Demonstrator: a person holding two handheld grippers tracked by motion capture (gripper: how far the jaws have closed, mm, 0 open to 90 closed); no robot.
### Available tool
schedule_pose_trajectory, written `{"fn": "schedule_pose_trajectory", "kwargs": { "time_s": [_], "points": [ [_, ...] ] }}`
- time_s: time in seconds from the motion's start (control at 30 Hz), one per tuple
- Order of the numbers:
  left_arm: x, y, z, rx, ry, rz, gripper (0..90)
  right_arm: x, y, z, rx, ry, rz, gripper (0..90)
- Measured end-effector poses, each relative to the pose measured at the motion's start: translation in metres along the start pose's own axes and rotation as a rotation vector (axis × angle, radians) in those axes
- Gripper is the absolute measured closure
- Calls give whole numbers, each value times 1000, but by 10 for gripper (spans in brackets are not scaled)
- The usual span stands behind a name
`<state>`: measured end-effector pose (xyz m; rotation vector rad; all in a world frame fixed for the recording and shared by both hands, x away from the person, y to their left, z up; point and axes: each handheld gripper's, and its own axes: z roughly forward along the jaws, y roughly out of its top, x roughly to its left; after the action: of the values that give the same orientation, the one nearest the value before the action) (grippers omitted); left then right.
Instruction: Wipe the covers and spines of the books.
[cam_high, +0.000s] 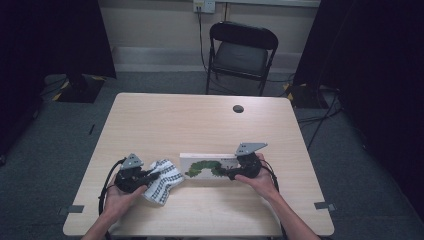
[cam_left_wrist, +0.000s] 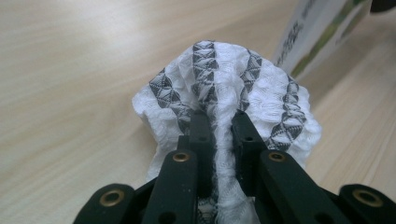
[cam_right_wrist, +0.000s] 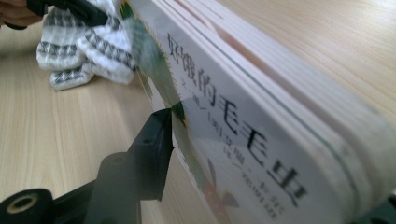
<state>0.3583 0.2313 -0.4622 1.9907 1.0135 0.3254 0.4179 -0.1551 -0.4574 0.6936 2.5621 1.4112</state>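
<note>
The left claw (cam_high: 150, 176) is clamped on the bunched patterned cloth (cam_high: 164, 181) at the table's (cam_high: 200, 120) near edge — just right of it lies the picture book (cam_high: 207, 166), long axis left-to-right, its right end pinched by the right claw (cam_high: 231, 175).

Cloth (cam_high: 163, 180) left of book (cam_high: 207, 167) on table (cam_high: 200, 125), chair (cam_high: 242, 55) behind.
</note>
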Motion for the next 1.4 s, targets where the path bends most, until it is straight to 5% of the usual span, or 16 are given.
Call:
{"fn": "schedule_pose_trajectory", "kwargs": {
  "time_s": [0.2, 0.33, 0.47, 0.73, 0.8, 1.07, 1.4],
  "points": [
    [-1, 33, -7, -64, 50, 30, 816, 0, 0, 0, -2, -1, 0, 457],
    [1, 47, -1, -139, 54, -32, 816, 0, 0, 0, 0, -2, 1, 458],
    [-8, 48, 7, -185, -5, -52, 817, 0, 0, 0, -1, 0, 1, 471],
    [-29, 56, 5, -220, -42, -17, 816, 0, 0, 0, -1, 2, 1, 485],
    [-35, 55, 8, -204, -35, 13, 815, 0, 0, 0, 0, 1, -1, 485],
    [-41, 43, 24, -142, -2, 24, 818, 1, 0, 0, 3, 3, -7, 490],
    [-35, 27, 45, -59, -1, 44, 819, 1, 0, 1, 4, 7, -7, 488]
  ]
}}
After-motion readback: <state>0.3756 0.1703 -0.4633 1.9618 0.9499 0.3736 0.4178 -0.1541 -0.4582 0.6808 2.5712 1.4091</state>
